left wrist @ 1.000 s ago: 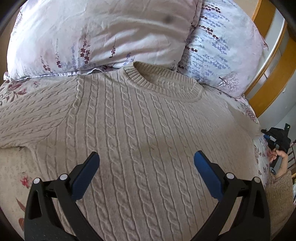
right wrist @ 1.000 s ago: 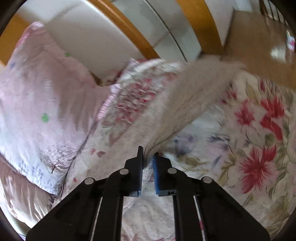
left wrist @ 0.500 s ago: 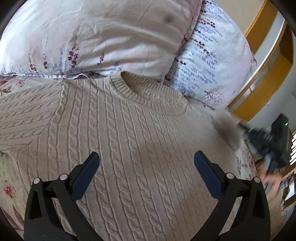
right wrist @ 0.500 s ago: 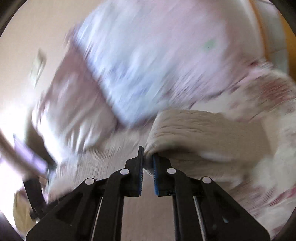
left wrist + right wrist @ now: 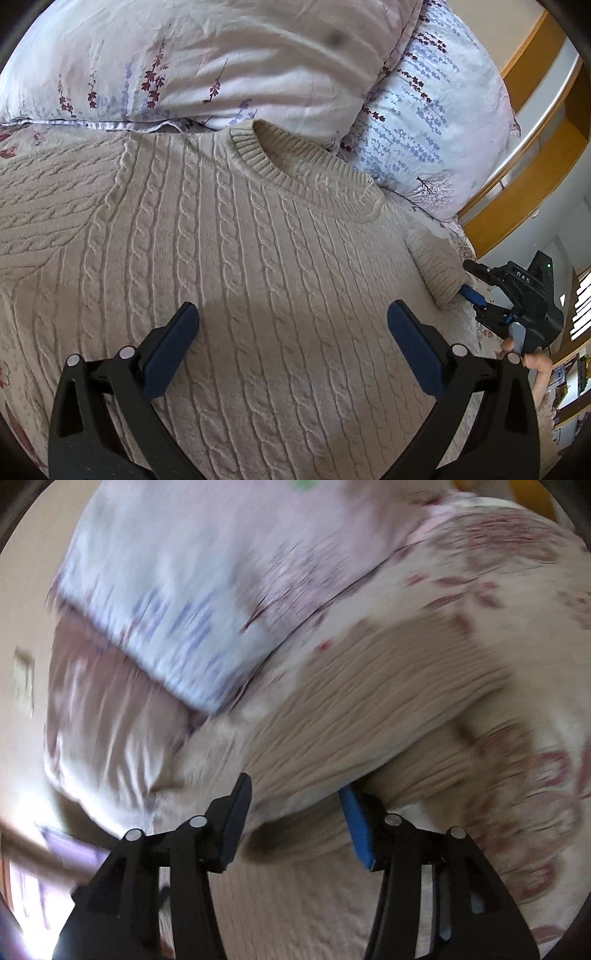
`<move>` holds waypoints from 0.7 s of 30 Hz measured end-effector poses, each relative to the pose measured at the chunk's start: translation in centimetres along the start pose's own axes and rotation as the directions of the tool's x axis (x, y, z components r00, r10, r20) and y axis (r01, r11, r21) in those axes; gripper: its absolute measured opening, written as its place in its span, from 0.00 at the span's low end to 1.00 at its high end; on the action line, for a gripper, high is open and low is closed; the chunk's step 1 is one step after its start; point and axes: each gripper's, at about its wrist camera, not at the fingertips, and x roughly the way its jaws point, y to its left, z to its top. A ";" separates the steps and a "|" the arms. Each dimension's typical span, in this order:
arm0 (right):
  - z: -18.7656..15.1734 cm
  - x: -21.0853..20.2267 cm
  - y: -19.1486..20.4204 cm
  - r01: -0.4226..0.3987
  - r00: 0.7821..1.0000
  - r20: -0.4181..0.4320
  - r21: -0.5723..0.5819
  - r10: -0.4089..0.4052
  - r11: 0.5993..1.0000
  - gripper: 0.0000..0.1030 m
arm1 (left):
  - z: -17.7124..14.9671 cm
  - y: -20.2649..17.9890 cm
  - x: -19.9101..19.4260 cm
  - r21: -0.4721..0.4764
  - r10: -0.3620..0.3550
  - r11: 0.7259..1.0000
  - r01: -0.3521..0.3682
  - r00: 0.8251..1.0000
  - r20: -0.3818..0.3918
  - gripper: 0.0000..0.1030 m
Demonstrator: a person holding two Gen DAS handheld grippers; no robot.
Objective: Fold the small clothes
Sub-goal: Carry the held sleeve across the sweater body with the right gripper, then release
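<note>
While the cream sweater [image 5: 229, 280] lies flat on the bed below the pillows [image 5: 207, 62], I hover my left gripper [image 5: 291, 325] wide open over its chest, and my right gripper [image 5: 295, 805] is opening around the folded-in sleeve [image 5: 436, 273], so next I judge the other sleeve needs folding.

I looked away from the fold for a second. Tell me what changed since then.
The right gripper carried the beige cable-knit sweater's sleeve in over the sweater body; its jaws, clamped on the cuff before, are opening around it. The left gripper stays open above the chest; the floral pillows are unmoved.
</note>
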 end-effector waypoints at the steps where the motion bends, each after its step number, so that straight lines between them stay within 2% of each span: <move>1: 0.4 -0.3 -0.1 0.021 0.999 0.024 0.007 -0.022 1.000 0.47 | 0.1 0.0 -0.1 -0.005 0.003 1.000 -0.003 1.000 -0.003 0.98; 3: 1.0 -0.5 -0.3 0.064 0.996 0.055 0.021 -0.065 0.998 0.42 | 0.4 0.0 -0.2 -0.014 0.009 1.000 -0.009 1.000 -0.005 0.98; 5: 1.4 -0.3 0.2 0.105 0.991 0.085 0.005 -0.105 0.994 0.31 | 0.5 0.3 -0.6 -0.030 0.013 0.999 -0.013 1.000 0.000 0.98; 7: 1.4 0.0 1.8 0.181 0.976 0.136 -0.072 -0.170 0.981 0.16 | 0.7 0.7 -0.9 -0.051 -0.005 0.999 0.005 1.000 0.002 0.98; 8: 1.2 0.0 3.0 0.202 0.970 0.164 -0.123 -0.181 0.972 0.14 | 0.7 0.9 -1.1 -0.063 -0.019 0.998 0.019 1.000 0.003 0.98; 9: 0.9 0.0 4.5 0.210 0.966 0.186 -0.179 -0.177 0.961 0.11 | 0.8 1.0 -1.2 -0.074 -0.032 0.997 0.033 0.999 0.005 0.98; 11: -0.4 -0.1 7.7 0.166 0.974 0.200 -0.300 -0.108 0.939 0.10 | 0.9 1.3 -1.6 -0.096 -0.056 0.994 0.057 0.998 0.017 0.98; 13: -2.7 0.6 11.6 0.082 0.988 0.156 -0.442 -0.014 0.893 0.09 | 1.1 1.6 -2.0 -0.122 -0.089 0.988 0.094 0.995 0.040 0.98; 15: -5.4 2.4 14.5 -0.005 0.998 0.043 -0.554 0.035 0.833 0.09 | 1.1 1.8 -2.3 -0.144 -0.109 0.983 0.116 0.992 0.059 0.98; 16: -7.3 4.1 15.8 -0.062 0.998 -0.060 -0.606 0.033 0.793 0.09 | 1.1 2.0 -2.3 -0.155 -0.120 0.980 0.128 0.991 0.065 0.97; 18: -10.0 6.8 17.0 -0.102 0.984 -0.179 -0.660 -0.023 0.744 0.11 | 1.0 2.3 -2.1 -0.188 -0.141 0.971 0.149 0.988 0.058 0.94; 19: -11.3 7.9 17.0 -0.111 0.972 -0.226 -0.676 -0.061 0.728 0.17 | 1.0 2.5 -1.9 -0.202 -0.146 0.968 0.152 0.988 0.045 0.91; 20: -12.0 8.4 16.8 -0.116 0.965 -0.249 -0.677 -0.079 0.727 0.21 | 0.9 2.6 -1.6 -0.217 -0.152 0.964 0.155 0.988 0.028 0.90; 21: -12.3 8.7 16.2 -0.128 0.956 -0.281 -0.661 -0.085 0.740 0.29 | 0.8 2.7 -1.3 -0.233 -0.160 0.959 0.159 0.987 0.013 0.88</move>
